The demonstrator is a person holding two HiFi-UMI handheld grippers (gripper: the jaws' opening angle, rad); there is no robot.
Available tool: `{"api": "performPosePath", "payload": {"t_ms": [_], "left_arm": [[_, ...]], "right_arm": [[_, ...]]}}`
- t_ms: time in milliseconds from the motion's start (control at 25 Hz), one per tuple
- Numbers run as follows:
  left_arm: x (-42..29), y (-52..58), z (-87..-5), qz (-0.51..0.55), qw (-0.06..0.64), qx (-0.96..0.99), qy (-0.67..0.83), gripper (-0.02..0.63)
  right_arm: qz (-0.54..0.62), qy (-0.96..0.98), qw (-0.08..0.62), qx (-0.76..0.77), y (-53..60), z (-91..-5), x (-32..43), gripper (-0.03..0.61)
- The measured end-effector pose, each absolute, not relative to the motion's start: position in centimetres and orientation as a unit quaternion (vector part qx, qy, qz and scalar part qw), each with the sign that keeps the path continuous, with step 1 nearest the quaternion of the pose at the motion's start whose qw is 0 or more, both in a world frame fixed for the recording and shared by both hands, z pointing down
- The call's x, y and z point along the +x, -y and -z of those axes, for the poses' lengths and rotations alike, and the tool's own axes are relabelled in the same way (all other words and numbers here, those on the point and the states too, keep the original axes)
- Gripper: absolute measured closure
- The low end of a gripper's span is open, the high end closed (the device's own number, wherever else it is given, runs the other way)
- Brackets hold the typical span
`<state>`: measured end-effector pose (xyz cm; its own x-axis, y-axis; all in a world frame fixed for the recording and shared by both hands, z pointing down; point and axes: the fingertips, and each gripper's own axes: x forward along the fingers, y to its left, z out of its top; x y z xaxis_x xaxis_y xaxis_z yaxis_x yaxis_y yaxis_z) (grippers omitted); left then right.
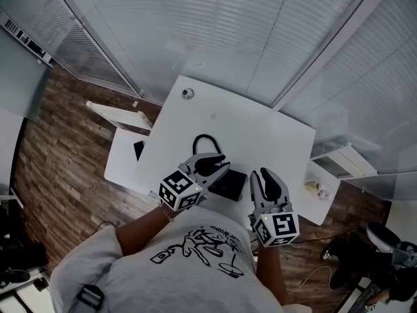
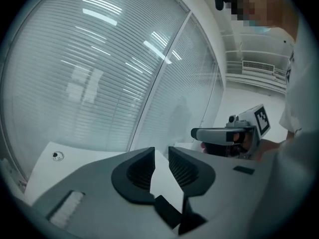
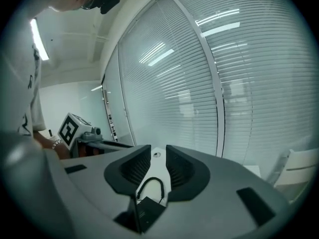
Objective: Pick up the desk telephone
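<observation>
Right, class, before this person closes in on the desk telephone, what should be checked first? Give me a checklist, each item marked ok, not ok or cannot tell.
1. Telephone located: ok. The black telephone lies on the white table, between the two grippers.
2. Left gripper ready: ok. Its fingers stand apart with nothing between them.
3. Right gripper ready: ok. Its fingers are apart and empty; the telephone shows beyond them.
4. Telephone held: not ok. Neither gripper grips it.
5. Cord free to follow: cannot tell. The cord loops on the table behind the telephone; where it ends is hidden.
</observation>
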<state>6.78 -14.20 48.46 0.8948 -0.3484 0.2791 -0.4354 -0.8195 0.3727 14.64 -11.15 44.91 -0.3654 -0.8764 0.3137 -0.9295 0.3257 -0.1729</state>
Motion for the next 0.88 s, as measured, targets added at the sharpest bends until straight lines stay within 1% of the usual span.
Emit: {"api": "performPosePath", "payload": {"t_ms": [280, 480, 720, 880], "left_arm": [[5.9, 14.0, -53.8, -0.134, 0.262, 0.932, 0.214, 0.514], [5.5, 13.8, -58.1, -0.159, 0.297, 0.917, 0.213, 0.5], [4.0, 13.1, -64.7, -0.19, 0.37, 0.882, 0.222, 0.462], [3.1, 12.2, -68.2, -0.218, 0.387, 0.868, 0.221, 0.442]], "right_arm": [[-0.206, 0.801, 0.103, 0.552, 10.7, -49.8, 14.9, 0.489], [-0.243, 0.794, 0.122, 0.544, 10.1, -54.0, 15.3, 0.453], [-0.29, 0.781, 0.146, 0.533, 9.1, -59.1, 15.4, 0.415], [-0.32, 0.772, 0.156, 0.526, 8.4, -62.2, 15.6, 0.397]]}}
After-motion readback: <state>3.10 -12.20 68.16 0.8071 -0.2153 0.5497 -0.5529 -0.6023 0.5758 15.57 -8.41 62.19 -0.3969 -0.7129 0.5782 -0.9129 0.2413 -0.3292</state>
